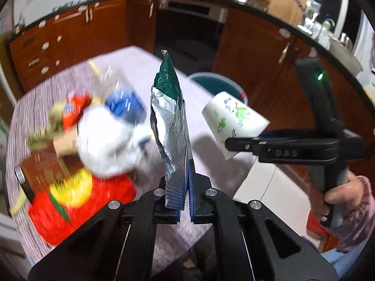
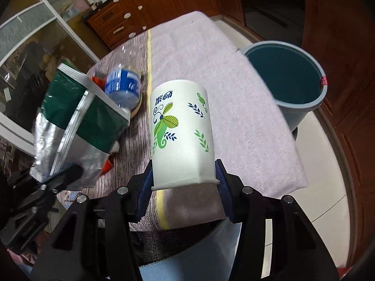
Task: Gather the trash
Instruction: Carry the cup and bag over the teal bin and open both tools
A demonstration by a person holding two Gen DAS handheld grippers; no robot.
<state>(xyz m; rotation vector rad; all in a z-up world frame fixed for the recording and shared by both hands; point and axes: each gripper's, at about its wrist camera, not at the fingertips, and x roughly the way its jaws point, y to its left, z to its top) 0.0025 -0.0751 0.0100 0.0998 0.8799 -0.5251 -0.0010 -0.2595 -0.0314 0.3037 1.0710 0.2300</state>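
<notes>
My left gripper (image 1: pixel 185 187) is shut on a green and silver foil wrapper (image 1: pixel 170 117), which stands up from the jaws above the table; the same foil wrapper (image 2: pixel 70 121) hangs at the left of the right wrist view. My right gripper (image 2: pixel 185 182) is shut on a white paper cup (image 2: pixel 181 131) printed with green leaves, held by its rim end. That paper cup (image 1: pixel 234 119) and the right gripper (image 1: pixel 236 144) also show at the right of the left wrist view. A grey bin (image 2: pixel 302 107) stands on the floor beyond the table's right edge.
A pile of trash lies on the cloth-covered table (image 2: pixel 222 82): a red bag (image 1: pixel 77 210), white crumpled paper (image 1: pixel 107 145), a blue-labelled plastic bottle (image 2: pixel 123 84) and a brown carton (image 1: pixel 44 171). A hand (image 1: pixel 342 196) holds the right gripper's handle. Wooden cabinets (image 1: pixel 70 37) line the back.
</notes>
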